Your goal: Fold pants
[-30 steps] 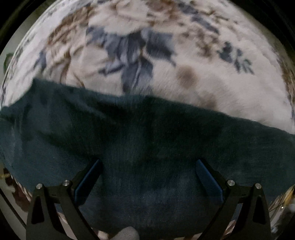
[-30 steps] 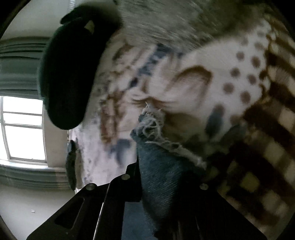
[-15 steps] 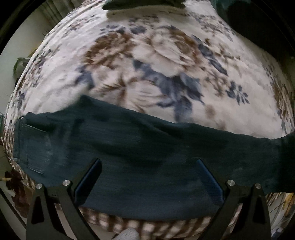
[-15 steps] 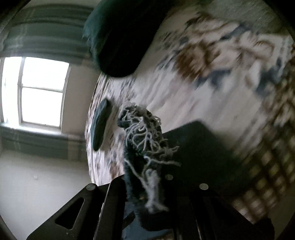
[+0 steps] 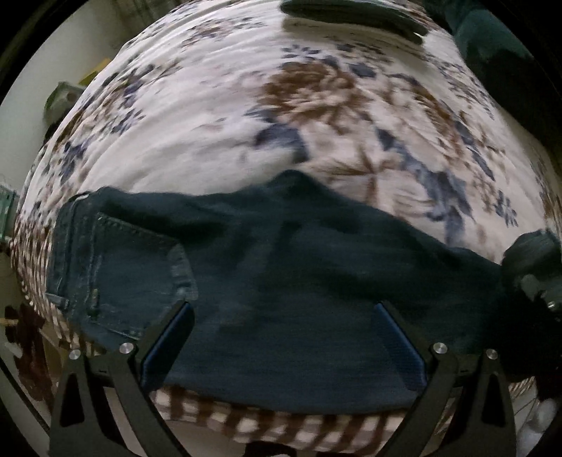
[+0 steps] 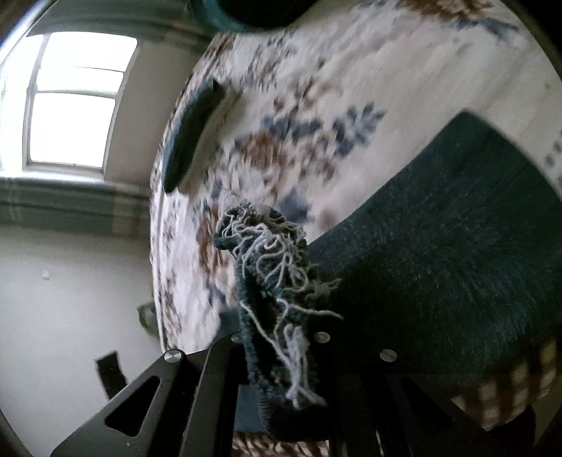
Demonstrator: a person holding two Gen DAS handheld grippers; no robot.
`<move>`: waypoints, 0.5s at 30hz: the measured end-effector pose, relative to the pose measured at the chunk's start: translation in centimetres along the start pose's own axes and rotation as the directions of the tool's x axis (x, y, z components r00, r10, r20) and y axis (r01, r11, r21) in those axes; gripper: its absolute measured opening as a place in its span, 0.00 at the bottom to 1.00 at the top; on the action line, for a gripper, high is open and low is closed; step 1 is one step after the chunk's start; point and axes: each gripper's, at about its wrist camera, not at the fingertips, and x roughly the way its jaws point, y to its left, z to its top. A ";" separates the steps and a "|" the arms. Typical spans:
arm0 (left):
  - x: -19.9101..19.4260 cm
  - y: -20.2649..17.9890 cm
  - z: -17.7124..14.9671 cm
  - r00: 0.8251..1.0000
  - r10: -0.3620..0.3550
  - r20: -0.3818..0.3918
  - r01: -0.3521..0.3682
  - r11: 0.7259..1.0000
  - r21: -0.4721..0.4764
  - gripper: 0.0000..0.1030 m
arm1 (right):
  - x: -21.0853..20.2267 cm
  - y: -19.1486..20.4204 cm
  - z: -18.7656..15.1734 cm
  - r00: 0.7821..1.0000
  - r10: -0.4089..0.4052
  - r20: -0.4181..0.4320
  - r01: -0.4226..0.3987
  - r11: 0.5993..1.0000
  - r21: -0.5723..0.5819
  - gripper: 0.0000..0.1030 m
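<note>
Since a second earlier, more of the floral blanket (image 5: 224,116) fills the left wrist view, and the back pocket (image 5: 133,267) of the dark denim pants (image 5: 298,281) has come into sight. Pants: spread flat across the near edge of the blanket, waist end with the pocket to the left in the left wrist view, leg running off to the right. Left gripper (image 5: 281,344): poised above the pants, jaws wide apart, blue pads (image 5: 168,346) clear of the cloth, nothing between them. Right gripper (image 6: 281,365): jaws clamped together on the frayed hem (image 6: 274,274) of one pant leg, white threads hanging loose over the fingers; the leg trails back down to the blanket. At the blanket's far edge lies a dark folded garment (image 5: 351,15); beyond it, in the right wrist view, a bright window (image 6: 73,102).
</note>
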 end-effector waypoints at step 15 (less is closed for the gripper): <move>0.1 11.1 -2.5 0.997 0.040 -0.069 -0.052 0.982 -0.184 1.00 | 10.8 5.2 -7.9 0.959 -0.105 -0.263 0.066 0.986 -0.152 0.49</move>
